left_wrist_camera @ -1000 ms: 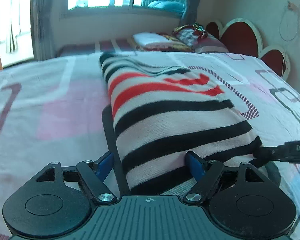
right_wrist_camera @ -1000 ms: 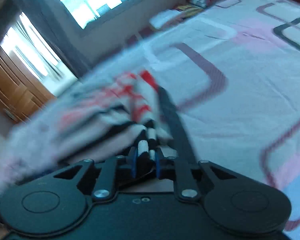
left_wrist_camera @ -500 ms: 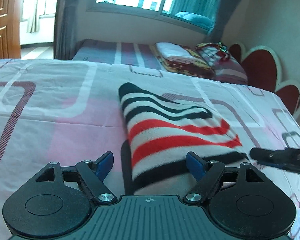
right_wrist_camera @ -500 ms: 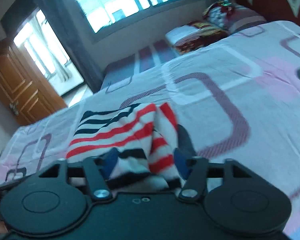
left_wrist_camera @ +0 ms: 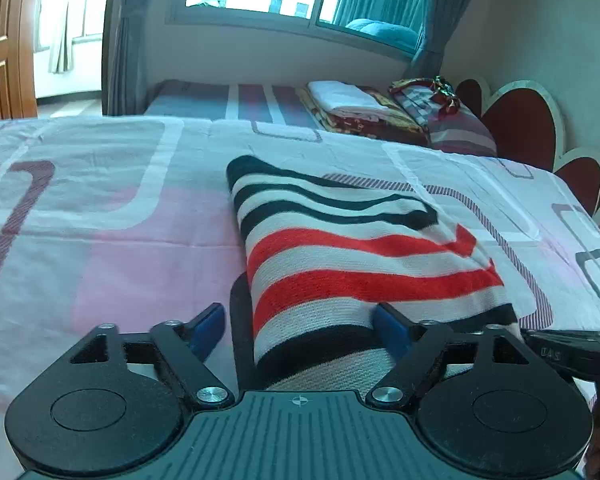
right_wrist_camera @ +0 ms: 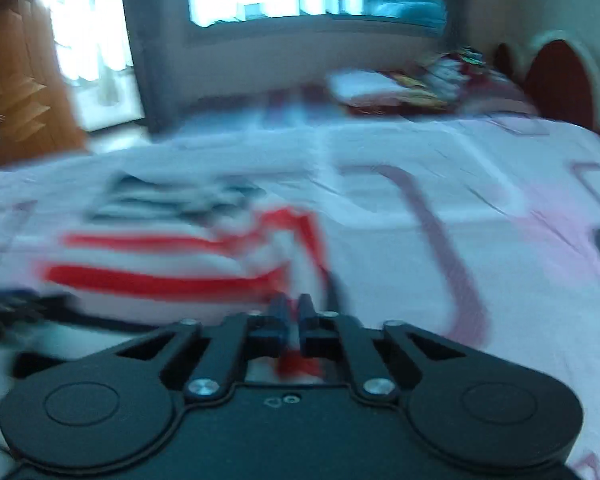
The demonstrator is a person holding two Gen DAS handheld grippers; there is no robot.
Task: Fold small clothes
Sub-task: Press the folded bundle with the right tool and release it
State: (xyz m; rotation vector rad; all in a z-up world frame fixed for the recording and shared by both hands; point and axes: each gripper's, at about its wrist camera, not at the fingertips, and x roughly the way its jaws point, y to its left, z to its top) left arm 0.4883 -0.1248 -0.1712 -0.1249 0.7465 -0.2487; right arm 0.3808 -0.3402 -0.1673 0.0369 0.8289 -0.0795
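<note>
A folded knit garment (left_wrist_camera: 348,256) with black, white and red stripes lies on the bed. My left gripper (left_wrist_camera: 300,328) is open, its blue pads on either side of the garment's near left edge without pinching it. The right wrist view is blurred by motion. There my right gripper (right_wrist_camera: 294,308) has its jaws nearly together at the garment's (right_wrist_camera: 172,256) right corner, and red and white cloth shows between and below the pads. The right gripper's black finger (left_wrist_camera: 560,350) shows at the right edge of the left wrist view.
The bed sheet (left_wrist_camera: 100,220) is pink and white with rounded rectangles. Folded blankets and pillows (left_wrist_camera: 380,108) lie at the far side under a window. A red heart-shaped headboard (left_wrist_camera: 516,120) is on the right. A wooden door (right_wrist_camera: 16,92) stands at the left.
My right gripper was open half a second ago and has closed on the garment's right corner while swinging. The left view has changed little since then; earlier it was much closer to the garment.
</note>
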